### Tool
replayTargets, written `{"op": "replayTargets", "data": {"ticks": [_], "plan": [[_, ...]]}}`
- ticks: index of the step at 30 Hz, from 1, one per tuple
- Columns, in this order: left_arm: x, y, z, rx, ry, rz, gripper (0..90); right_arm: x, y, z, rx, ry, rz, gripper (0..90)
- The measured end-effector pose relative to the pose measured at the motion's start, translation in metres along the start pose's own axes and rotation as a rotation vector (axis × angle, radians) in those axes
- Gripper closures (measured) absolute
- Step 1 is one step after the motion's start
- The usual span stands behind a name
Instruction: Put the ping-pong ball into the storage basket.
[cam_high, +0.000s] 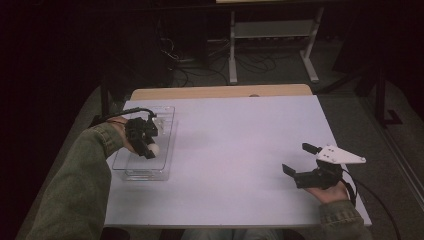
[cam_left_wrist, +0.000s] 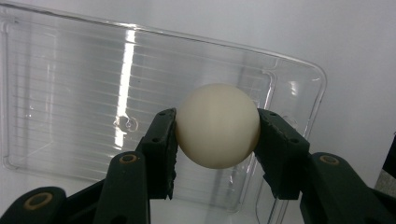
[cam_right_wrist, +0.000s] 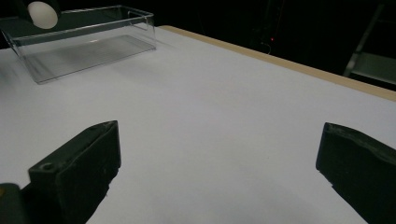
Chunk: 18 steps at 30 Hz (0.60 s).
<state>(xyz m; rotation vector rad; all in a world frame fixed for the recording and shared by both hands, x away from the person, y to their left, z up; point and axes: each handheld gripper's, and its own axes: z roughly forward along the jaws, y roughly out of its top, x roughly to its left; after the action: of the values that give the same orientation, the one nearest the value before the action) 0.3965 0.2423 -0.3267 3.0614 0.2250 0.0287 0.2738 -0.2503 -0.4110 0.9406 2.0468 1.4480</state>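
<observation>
A cream-white ball (cam_left_wrist: 217, 126) sits pinched between the two black jaws of my left gripper (cam_high: 151, 150), which is shut on it. The ball (cam_high: 154, 149) hangs just above a clear plastic tray (cam_high: 165, 115) at the table's left side. In the left gripper view the tray (cam_left_wrist: 65, 84) lies bare beneath the ball. My right gripper (cam_high: 298, 159) rests near the table's right front, jaws wide apart with nothing between them. In the right gripper view the tray (cam_right_wrist: 140, 18) and the ball (cam_right_wrist: 42, 14) show far off at upper left.
The white table (cam_high: 240, 140) has a wooden strip (cam_high: 220, 92) along its far edge. Behind it stand a metal frame (cam_high: 272, 30) and loose cables on a dark floor.
</observation>
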Motion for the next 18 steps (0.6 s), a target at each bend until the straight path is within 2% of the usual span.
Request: {"op": "replayTargets", "data": {"ticks": [18], "plan": [[0.002,0.002,0.017,0.011,-0.018,-0.003,50.7,0.000,0.000,0.001,0.007,0.005,-0.001,0.0]]}}
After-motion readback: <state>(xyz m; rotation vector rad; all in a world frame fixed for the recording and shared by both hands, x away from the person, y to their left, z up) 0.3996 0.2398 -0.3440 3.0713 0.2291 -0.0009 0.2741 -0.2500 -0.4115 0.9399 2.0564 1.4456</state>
